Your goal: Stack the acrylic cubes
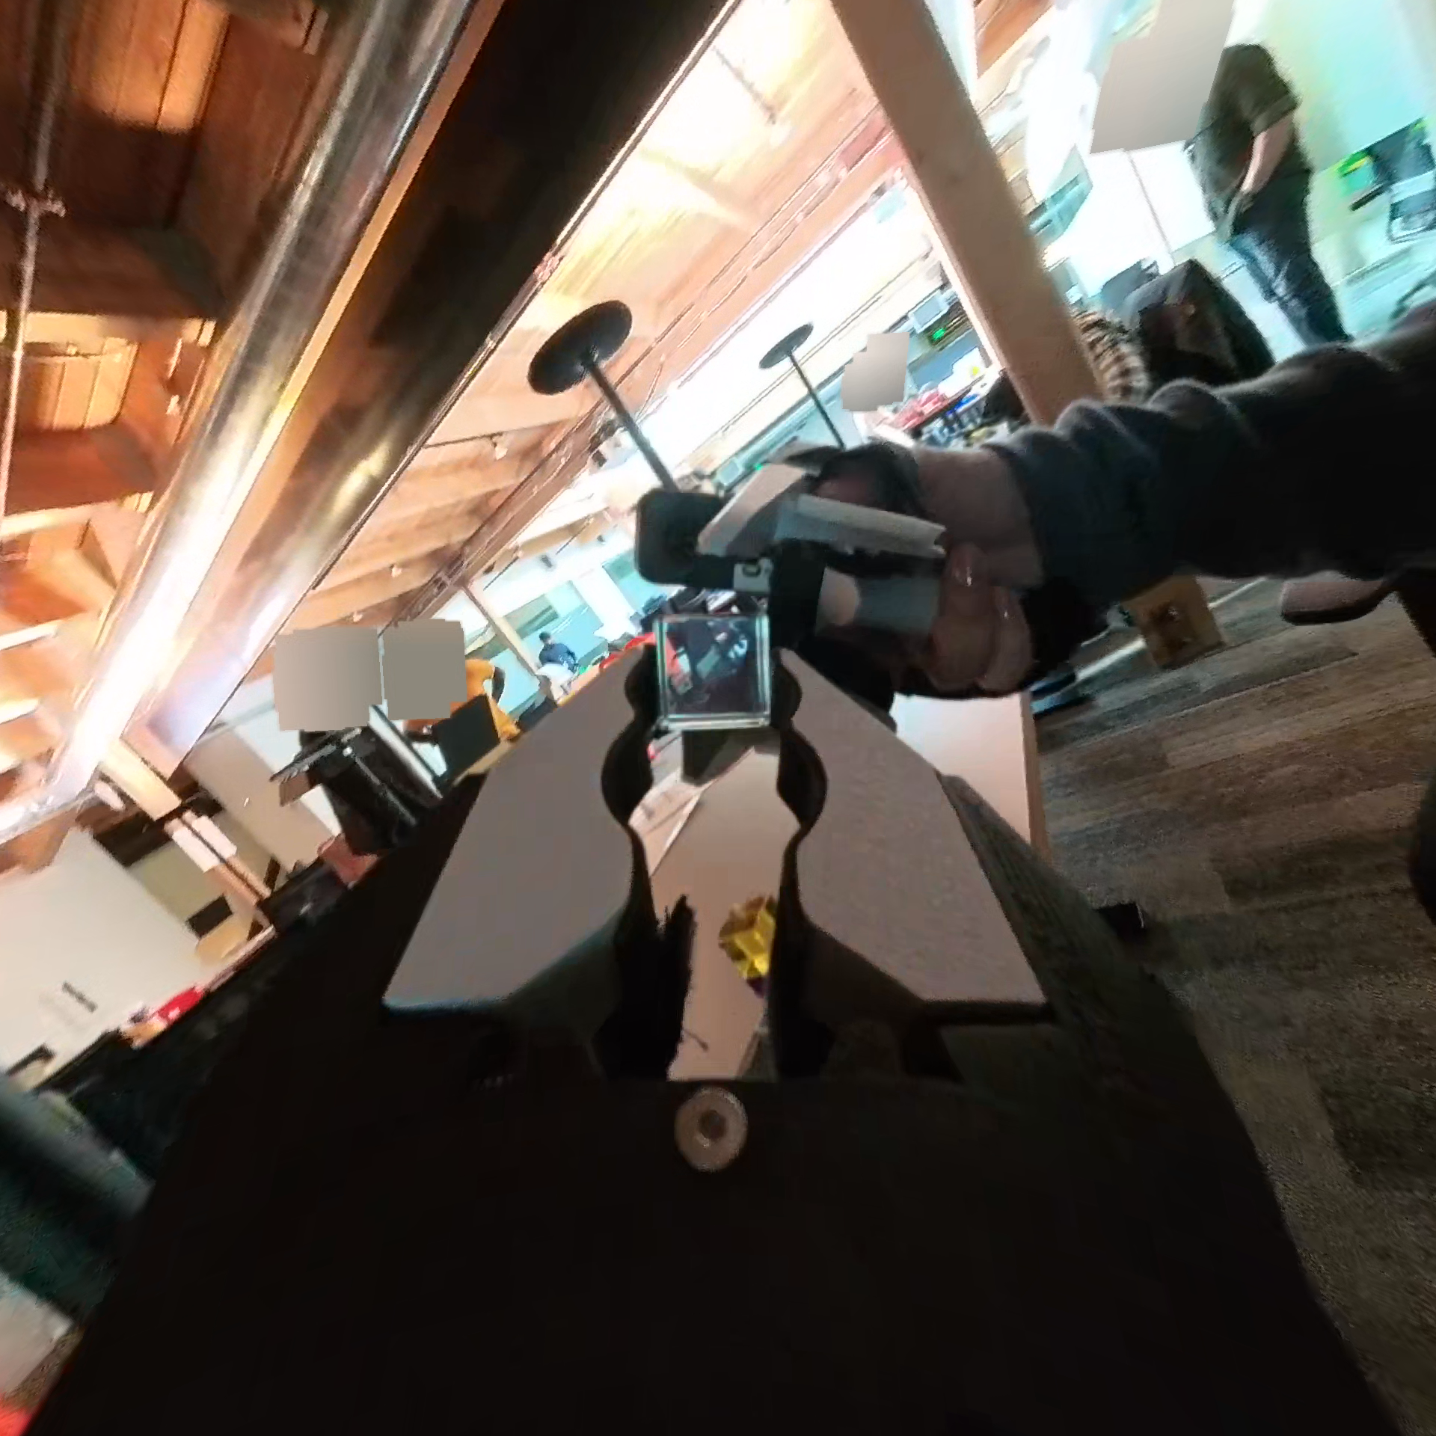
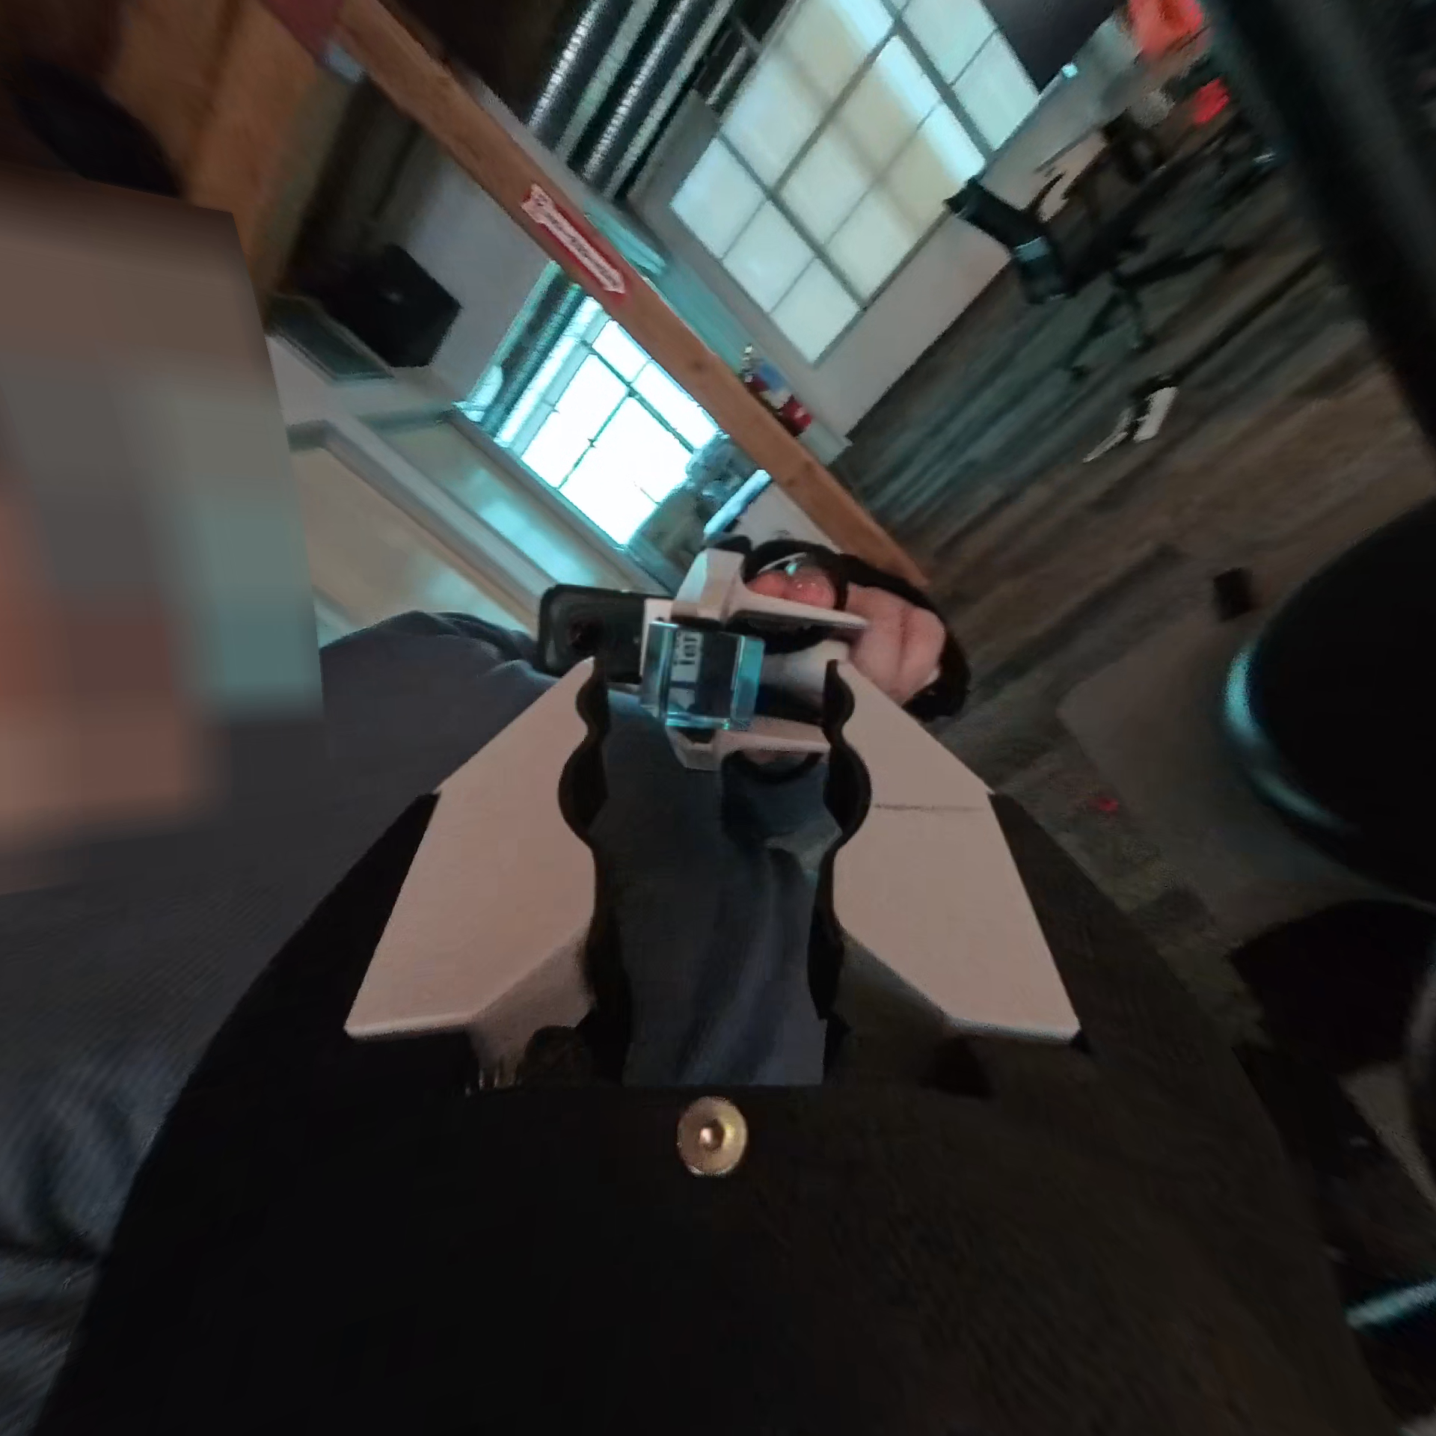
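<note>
2 handheld grippers are facing each other in mid-air, well above the carpeted floor [image 1: 1243,894]. The left gripper [image 1: 711,684] is holding a small clear cube [image 1: 713,668], glass or acrylic by the look of it, with both pads pressing on opposite flat faces at the very tips. The right gripper [image 2: 715,688] is standing with its jaws wide. They are straddling the same cube on its 2 free sides, with a visible gap on each side, so they are not gripping it. A person's hand [image 1: 979,590] in a dark sleeve is working that right gripper. Below, a small yellow object [image 1: 750,944] is lying on a pale surface [image 1: 987,738], too blurred to name.

The cube is probably rigid, fairly dense for its size, and slick on its polished faces. It would likely chip if dropped. The safest hold seems to be flat and centred on 2 opposite faces, away from edges and corners, where pads could slip off.
</note>
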Available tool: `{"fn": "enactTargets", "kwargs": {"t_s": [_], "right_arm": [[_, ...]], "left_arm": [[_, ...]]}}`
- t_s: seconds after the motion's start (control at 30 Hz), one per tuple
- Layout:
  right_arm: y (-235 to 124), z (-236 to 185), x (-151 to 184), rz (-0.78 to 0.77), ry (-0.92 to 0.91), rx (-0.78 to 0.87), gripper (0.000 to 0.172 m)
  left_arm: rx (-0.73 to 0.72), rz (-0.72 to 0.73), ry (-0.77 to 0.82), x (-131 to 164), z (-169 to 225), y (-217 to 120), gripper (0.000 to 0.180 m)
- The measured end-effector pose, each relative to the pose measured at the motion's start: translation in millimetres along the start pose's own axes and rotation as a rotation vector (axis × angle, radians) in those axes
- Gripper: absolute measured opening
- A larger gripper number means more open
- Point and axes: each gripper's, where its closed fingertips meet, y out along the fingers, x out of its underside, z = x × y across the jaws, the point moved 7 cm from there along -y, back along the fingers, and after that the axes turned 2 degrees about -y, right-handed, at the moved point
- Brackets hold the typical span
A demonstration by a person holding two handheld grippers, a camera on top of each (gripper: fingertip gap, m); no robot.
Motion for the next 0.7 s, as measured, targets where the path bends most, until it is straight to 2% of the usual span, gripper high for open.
{"fn": "enactTargets", "kwargs": {"t_s": [0.1, 0.27, 0.53, 0.63, 0.7], "right_arm": [[1, -8, 2, 0.018, 0.03, -0.088, 0.049], [1, -8, 1, 0.038, 0.04, -0.129, 0.036], [3, -2, 3, -0.012, 0.077, -0.163, 0.025], [-2, -2, -1, -0.072, 0.009, -0.101, 0.025], [-15, 1, -14, -0.126, -0.113, 0.054, 0.025]], "left_arm": [[0.031, 0.024, 0.018, -6, 3, 7, 0.027], [0.048, 0.027, 0.024, -7, 4, 10, 0.027], [0.056, 0.047, 0.004, -6, 7, 6, 0.027], [0.018, 0.03, -0.004, -2, 8, 5, 0.028], [-0.05, 0.03, 0.007, 1, 4, -2, 0.031]]}}
